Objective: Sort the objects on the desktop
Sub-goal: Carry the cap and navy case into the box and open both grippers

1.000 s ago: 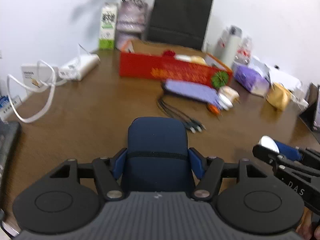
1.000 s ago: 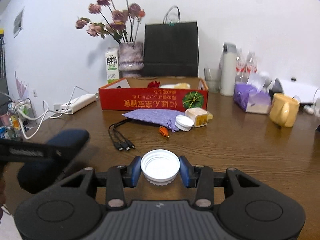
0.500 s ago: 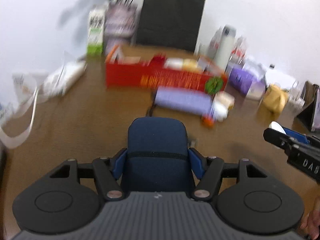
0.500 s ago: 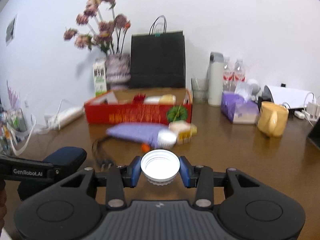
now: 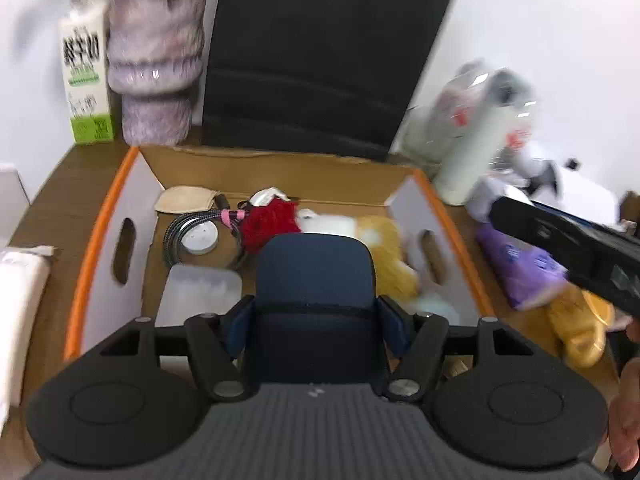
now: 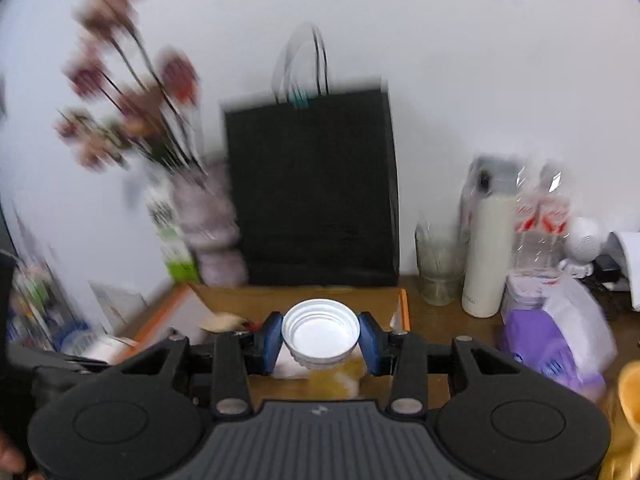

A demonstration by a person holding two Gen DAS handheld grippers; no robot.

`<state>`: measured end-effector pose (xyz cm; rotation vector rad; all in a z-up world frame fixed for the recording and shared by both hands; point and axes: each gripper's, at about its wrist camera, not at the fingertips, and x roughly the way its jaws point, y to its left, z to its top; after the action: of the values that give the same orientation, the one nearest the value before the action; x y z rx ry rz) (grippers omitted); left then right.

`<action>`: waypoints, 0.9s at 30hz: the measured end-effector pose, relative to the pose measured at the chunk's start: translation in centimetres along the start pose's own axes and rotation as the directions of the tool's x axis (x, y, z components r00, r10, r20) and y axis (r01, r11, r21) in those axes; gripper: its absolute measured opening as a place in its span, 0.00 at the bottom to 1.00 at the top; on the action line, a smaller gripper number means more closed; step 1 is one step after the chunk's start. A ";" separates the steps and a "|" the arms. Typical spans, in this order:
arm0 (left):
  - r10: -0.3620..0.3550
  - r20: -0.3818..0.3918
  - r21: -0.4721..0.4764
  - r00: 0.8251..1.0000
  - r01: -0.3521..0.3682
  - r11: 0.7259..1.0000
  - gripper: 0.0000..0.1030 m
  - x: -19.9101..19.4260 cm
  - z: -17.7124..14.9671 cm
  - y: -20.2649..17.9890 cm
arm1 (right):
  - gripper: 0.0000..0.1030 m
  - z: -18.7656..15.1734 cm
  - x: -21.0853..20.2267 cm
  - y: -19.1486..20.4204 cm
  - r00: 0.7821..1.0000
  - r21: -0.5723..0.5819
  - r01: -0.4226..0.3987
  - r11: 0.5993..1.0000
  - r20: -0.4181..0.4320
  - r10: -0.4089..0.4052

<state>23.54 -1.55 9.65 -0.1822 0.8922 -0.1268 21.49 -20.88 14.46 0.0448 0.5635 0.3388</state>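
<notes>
The left gripper [image 5: 316,312] is clamped on a dark blue case [image 5: 316,280], jaws pressed to its sides. The right gripper [image 6: 320,338] pinches a white cap [image 6: 320,334], open side up, between blue pads [image 6: 272,342].

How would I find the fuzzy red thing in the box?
Find the cardboard box with orange edges in front of the black paper bag. The red pompom lies mid-box, by the coiled cable. It is the only red thing in there.
</notes>
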 end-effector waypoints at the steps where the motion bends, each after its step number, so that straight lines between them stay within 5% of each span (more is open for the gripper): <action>1: 0.017 -0.031 0.019 0.999 -0.017 1.000 0.64 1.5 0.6 0.1 | 0.38 0.9 2.6 -0.4 0.999 0.009 0.009 1.000 -0.053 -0.008; 4: 0.068 -0.088 0.001 0.994 -0.068 0.998 0.65 5.0 1.4 1.1 | 0.38 1.9 9.9 -1.7 0.975 0.036 0.068 0.997 -0.213 -0.059; 6: 0.072 -0.046 0.017 0.996 -0.071 0.997 0.66 5.8 1.6 1.2 | 0.38 1.7 13.7 -2.1 0.955 0.025 0.100 0.995 -0.283 -0.089; 10: 0.085 0.007 0.047 0.996 -0.086 0.995 0.72 6.2 0.6 0.9 | 0.50 0.9 18.4 -3.0 0.944 0.029 0.139 0.990 -0.305 -0.123; 11: 0.082 0.031 0.046 0.996 -0.083 0.995 0.81 5.6 0.1 0.9 | 0.52 0.8 18.7 -3.1 0.945 0.043 0.133 0.990 -0.305 -0.114; 16: 0.081 0.190 -0.001 0.978 -0.082 0.997 0.89 -0.2 -3.4 1.1 | 0.67 -0.2 14.8 -2.0 0.967 0.020 0.154 0.988 -0.207 -0.147; 19: 0.036 0.272 -0.051 0.962 -0.023 0.998 0.98 -4.7 -5.9 1.6 | 0.77 -1.3 10.1 -0.9 0.980 -0.018 0.147 0.989 -0.135 -0.148; 22: -0.014 0.300 0.012 0.954 0.010 1.000 1.00 -8.3 -8.7 1.6 | 0.82 -3.7 4.9 0.4 0.985 -0.044 0.149 0.988 -0.076 -0.152; 27: 0.024 0.294 0.052 0.956 -0.041 0.998 1.00 -11.4 -15.5 1.9 | 0.84 -9.3 -3.2 2.1 0.994 -0.013 0.104 0.995 -0.040 -0.104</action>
<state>4.42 0.79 8.41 -0.1279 0.5941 -0.0917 13.40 -20.36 8.54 -0.0024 0.6022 0.2417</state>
